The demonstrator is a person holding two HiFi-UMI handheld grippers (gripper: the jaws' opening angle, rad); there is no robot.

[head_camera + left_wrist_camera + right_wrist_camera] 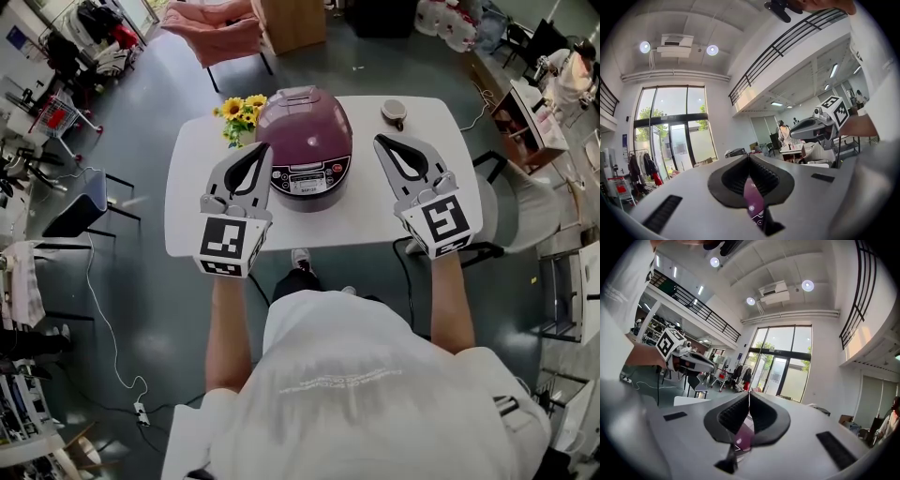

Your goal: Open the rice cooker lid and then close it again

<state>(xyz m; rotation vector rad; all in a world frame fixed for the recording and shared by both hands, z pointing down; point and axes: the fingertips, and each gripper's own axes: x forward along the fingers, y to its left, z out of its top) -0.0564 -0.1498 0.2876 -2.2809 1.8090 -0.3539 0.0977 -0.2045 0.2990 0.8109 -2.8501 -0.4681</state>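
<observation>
cooker (303,141): purple, lid down, frame centre on white bench (185,211) | left gripper (264,148): fingers (693,187) together, empty | right gripper (379,141): fingers together, empty

White table (192,202): rice cooker (304,145), sunflowers (242,114), small round dish (394,112).

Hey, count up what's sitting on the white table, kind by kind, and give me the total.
Rice cooker: 1
Bunch of yellow flowers: 1
Small round container: 1
Total: 3
</observation>
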